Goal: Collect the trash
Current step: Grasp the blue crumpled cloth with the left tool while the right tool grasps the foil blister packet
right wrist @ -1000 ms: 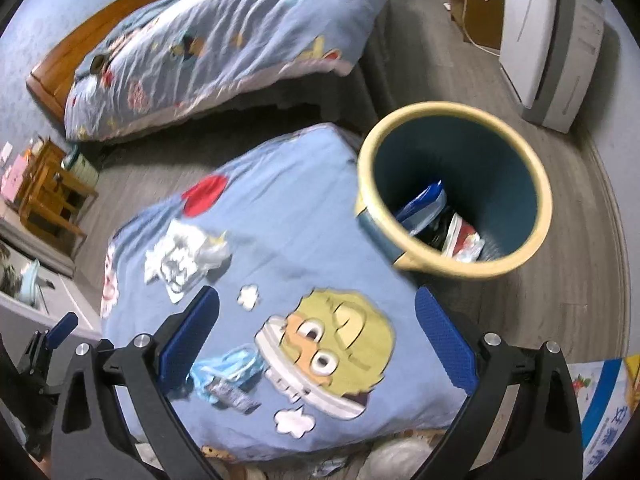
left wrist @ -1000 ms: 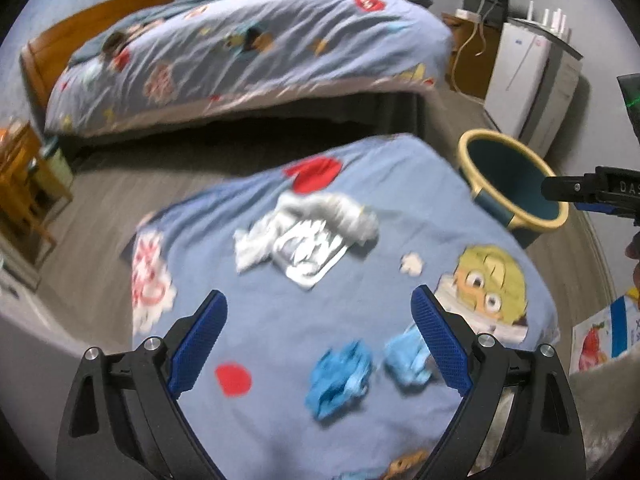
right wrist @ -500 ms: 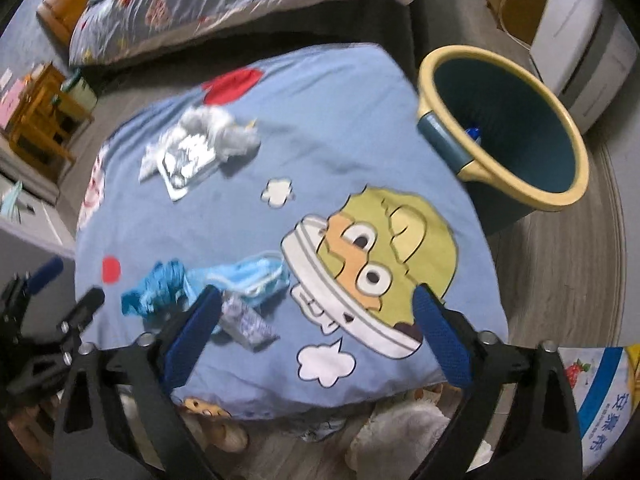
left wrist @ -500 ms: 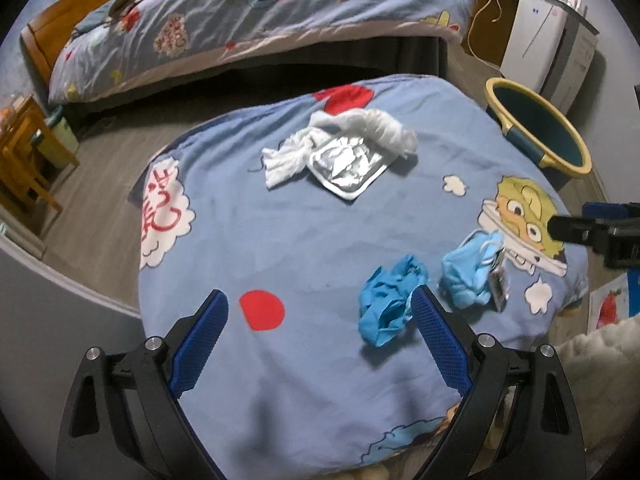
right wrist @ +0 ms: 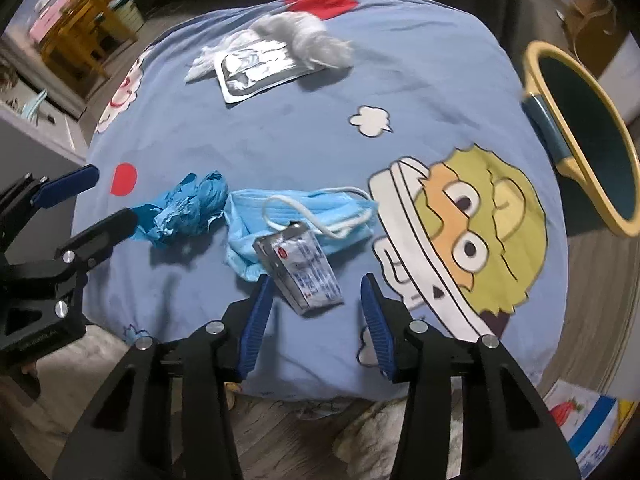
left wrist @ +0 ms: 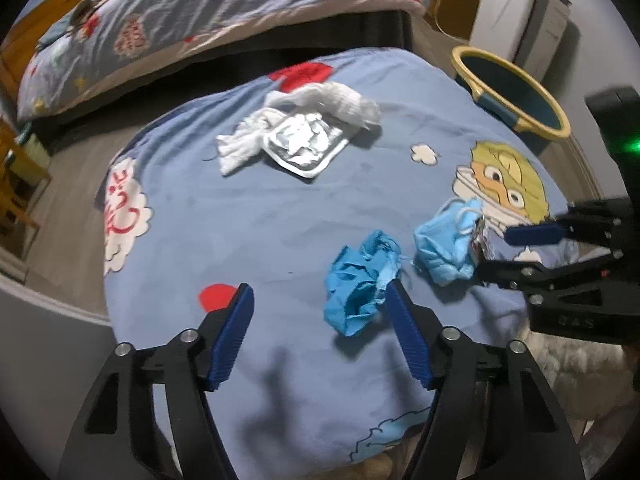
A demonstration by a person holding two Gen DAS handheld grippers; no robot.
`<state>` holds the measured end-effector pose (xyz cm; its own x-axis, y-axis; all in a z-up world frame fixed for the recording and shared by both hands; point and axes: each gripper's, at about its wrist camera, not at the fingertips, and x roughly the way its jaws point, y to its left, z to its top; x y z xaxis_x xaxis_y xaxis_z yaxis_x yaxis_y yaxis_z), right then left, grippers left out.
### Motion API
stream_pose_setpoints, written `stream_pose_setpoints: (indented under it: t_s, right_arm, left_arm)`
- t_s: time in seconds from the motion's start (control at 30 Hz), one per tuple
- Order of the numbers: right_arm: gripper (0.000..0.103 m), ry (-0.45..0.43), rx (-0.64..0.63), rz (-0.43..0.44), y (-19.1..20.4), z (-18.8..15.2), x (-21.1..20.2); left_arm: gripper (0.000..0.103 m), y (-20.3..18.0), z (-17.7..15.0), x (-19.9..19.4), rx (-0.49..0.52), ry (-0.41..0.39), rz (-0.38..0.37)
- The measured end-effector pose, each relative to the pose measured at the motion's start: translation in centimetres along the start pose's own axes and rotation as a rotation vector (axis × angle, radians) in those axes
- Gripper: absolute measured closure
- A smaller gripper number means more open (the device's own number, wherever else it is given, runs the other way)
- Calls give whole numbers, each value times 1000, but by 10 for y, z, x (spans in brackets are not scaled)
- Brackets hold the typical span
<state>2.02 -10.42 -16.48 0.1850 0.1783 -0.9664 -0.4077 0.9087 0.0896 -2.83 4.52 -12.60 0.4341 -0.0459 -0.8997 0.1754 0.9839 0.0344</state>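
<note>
On the blue cartoon-print quilt (right wrist: 420,92) lies the trash I am to collect: a crumpled blue glove (right wrist: 186,210), a blue face mask (right wrist: 304,220) beside it, and a small flattened carton (right wrist: 300,270) resting on the mask's near edge. My right gripper (right wrist: 316,306) is spread, empty, its fingers bracketing the carton's near end; my left gripper (left wrist: 320,332) is likewise spread and empty, its right finger just beside the glove (left wrist: 360,280). All three items look light; glove and mask seem soft and should bunch under a pinch mid-heap, while the carton looks stiffer, best taken across its narrow width. Farther off, white tissue (left wrist: 332,98) and a foil wrapper (left wrist: 302,146) overlap. Beyond the yielding quilt's right edge stands the yellow-rimmed bin (right wrist: 580,136) on wood flooring, with a bed (left wrist: 224,4) behind.
</note>
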Motion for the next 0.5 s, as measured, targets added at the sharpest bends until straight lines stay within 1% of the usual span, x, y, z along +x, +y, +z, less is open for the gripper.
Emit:
stream_pose_setpoints:
  t_s: [0.07, 0.27, 0.33, 0.37, 0.43, 0.47, 0.5]
  right_arm:
    - [74, 2, 2, 9, -1, 4, 4]
    - [75, -31, 39, 29, -9, 10, -4]
    - [75, -43, 68, 44, -15, 12, -8]
    - [80, -49, 81, 53, -18, 12, -11]
    - [80, -60, 100, 63, -21, 14, -15]
    - [80, -65, 107, 66, -22, 15, -16]
    - [80, -75, 118, 72, -24, 16, -19]
  left_arm:
    - [36, -6, 0, 5, 27, 10, -1]
    - [44, -22, 3, 19, 93, 42, -14]
    - [52, -26, 3, 24, 105, 56, -19]
    - [59, -27, 4, 27, 112, 67, -19]
    - [62, -29, 4, 31, 121, 82, -17]
    - [66, -29, 5, 31, 121, 80, -15]
    - [75, -28, 6, 30, 116, 77, -16]
